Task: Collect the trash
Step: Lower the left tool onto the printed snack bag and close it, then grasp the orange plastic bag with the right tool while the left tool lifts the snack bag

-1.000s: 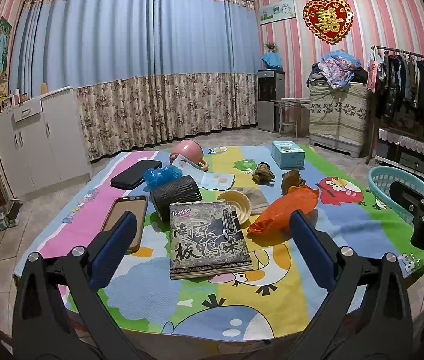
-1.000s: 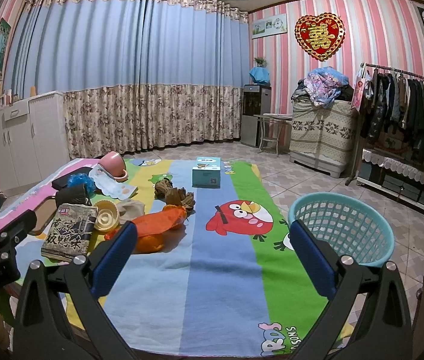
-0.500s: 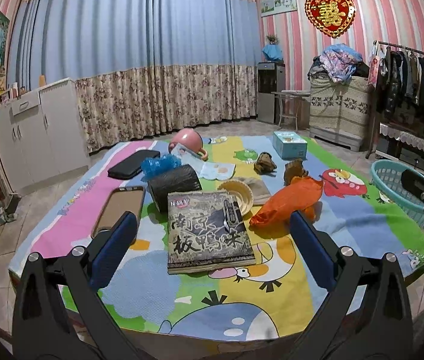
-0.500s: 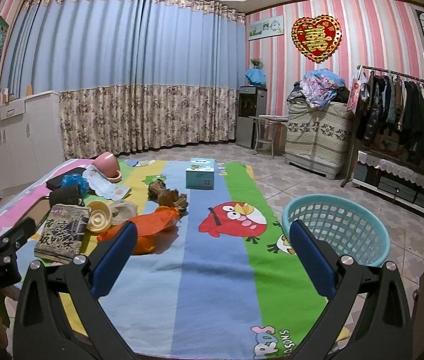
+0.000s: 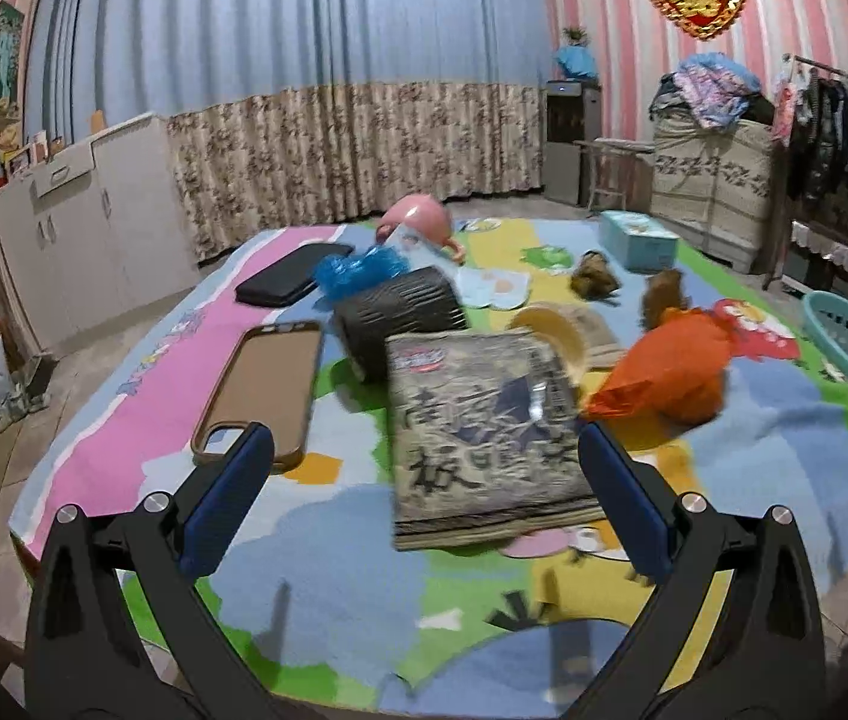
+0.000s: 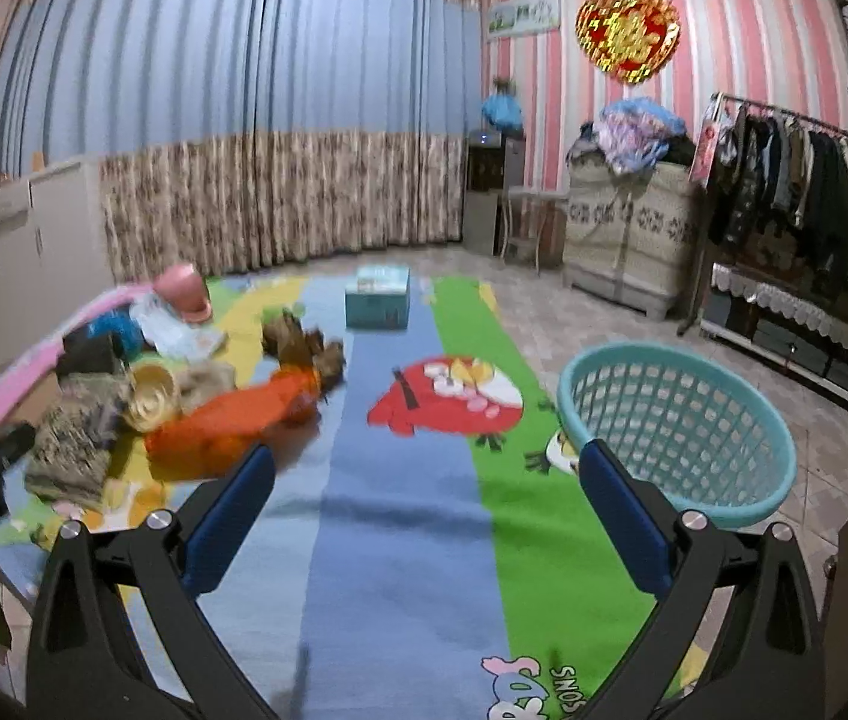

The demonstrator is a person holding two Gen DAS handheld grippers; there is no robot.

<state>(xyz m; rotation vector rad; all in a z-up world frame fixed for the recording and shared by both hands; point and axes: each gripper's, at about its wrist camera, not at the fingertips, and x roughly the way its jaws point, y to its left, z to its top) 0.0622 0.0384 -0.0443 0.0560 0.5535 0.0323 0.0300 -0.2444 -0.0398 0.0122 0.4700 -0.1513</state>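
Note:
A table with a cartoon cloth (image 5: 316, 576) carries trash. Nearest my open left gripper (image 5: 424, 501) lies a dark food package with white characters (image 5: 484, 420), just ahead of the fingertips and between them. To its right is an orange plastic bag (image 5: 664, 369) (image 6: 232, 426). Behind lie a tan bowl (image 5: 550, 330), a dark ribbed roll (image 5: 400, 315), a crumpled blue wrapper (image 5: 358, 267) and brown scraps (image 5: 595, 279). My right gripper (image 6: 424, 522) is open over the blue stripe of the cloth, holding nothing. A teal basket (image 6: 676, 420) stands at the table's right edge.
A phone case (image 5: 265, 384), a black wallet (image 5: 292, 279), a pink cup (image 5: 418, 219) and a teal tissue box (image 5: 637, 231) (image 6: 377, 294) also sit on the cloth. White cabinets (image 5: 88, 228) stand left, a clothes rack (image 6: 808, 192) right.
The left gripper has moved forward and closer to the dark food package, which now looks larger. The right gripper has swung slightly left and nearer the cloth. Both stay open.

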